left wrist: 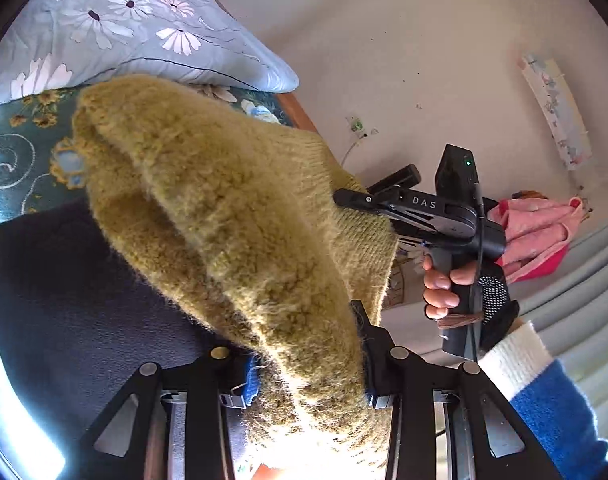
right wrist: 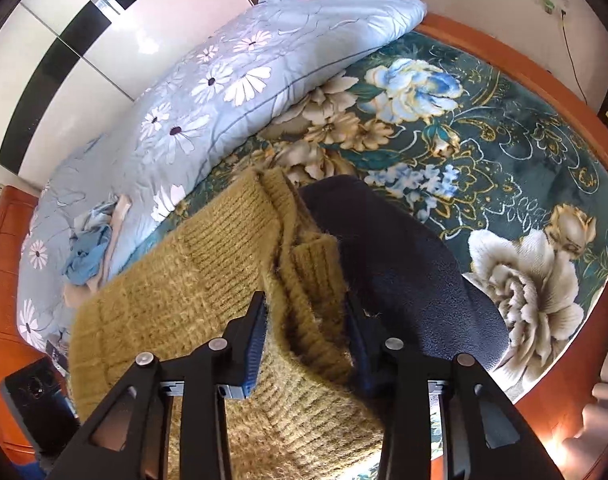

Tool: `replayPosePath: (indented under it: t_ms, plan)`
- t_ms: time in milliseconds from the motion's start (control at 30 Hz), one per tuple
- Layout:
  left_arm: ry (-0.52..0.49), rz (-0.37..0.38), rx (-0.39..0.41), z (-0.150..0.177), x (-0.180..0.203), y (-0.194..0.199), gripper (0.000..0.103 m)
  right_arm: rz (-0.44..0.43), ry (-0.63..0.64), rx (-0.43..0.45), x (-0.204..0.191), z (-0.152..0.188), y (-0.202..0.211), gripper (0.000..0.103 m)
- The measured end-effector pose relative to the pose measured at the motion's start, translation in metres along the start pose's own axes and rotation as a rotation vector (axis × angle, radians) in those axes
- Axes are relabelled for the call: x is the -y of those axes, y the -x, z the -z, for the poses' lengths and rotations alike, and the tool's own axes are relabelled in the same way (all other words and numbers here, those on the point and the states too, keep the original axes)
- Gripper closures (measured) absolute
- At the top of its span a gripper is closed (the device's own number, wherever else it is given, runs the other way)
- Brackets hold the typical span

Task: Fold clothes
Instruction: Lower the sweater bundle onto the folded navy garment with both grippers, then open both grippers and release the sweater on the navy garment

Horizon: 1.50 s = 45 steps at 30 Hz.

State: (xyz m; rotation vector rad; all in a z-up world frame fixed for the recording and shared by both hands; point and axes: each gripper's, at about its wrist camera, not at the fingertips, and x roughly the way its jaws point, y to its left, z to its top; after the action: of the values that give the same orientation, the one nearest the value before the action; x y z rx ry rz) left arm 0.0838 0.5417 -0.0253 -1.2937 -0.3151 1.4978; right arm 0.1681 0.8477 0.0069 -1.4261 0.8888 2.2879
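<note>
A fuzzy mustard-yellow knit sweater [left wrist: 231, 216] hangs bunched in the air over the bed. My left gripper [left wrist: 308, 364] is shut on a thick fold of it. My right gripper [right wrist: 304, 328] is shut on its ribbed edge [right wrist: 316, 272]; in the left wrist view the right gripper [left wrist: 356, 200] shows at the sweater's far side, held by a hand. A dark navy garment [right wrist: 404, 264] lies flat on the bed beneath the sweater, also seen in the left wrist view [left wrist: 63, 288].
The bed has a teal floral cover [right wrist: 484, 128] and a wooden frame [right wrist: 544, 72]. A pale blue daisy quilt [right wrist: 223, 80] is piled at the far side, with small blue and beige cloths [right wrist: 87, 252] on it. Pink clothes [left wrist: 536, 224] hang by the wall.
</note>
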Motion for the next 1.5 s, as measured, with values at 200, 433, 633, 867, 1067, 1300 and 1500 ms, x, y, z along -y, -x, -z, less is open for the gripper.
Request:
replayPosePath:
  t_ms: [200,433,633,867,1067,1300,1500]
  plan:
    - [-0.021,-0.109,-0.022,0.010,-0.016,-0.003,0.061,0.010,-0.013,0.010,0.002,0.004,-0.005,0.062]
    - [-0.049,-0.171,-0.045,0.010,-0.012,0.020,0.041,0.006,-0.020,0.030,-0.003,0.010,0.013,0.060]
    - [-0.120,-0.225,-0.025,0.017,-0.012,0.061,0.035,0.050,-0.071,0.087,0.000,0.022,0.043,0.059]
    - [-0.256,-0.325,0.092,0.012,0.017,0.085,0.035,0.094,-0.008,0.151,-0.023,0.041,0.068,0.059]
    - [-0.430,-0.337,0.076,0.021,0.058,0.044,0.035,0.113,0.153,0.092,-0.058,0.054,0.048,0.059]
    - [-0.519,-0.409,0.023,0.039,0.054,0.002,0.032,0.181,0.121,0.069,-0.038,0.063,0.025,0.059]
    - [-0.526,-0.414,0.022,0.040,0.058,0.001,0.031,0.179,0.095,0.078,-0.032,0.064,0.024,0.059]
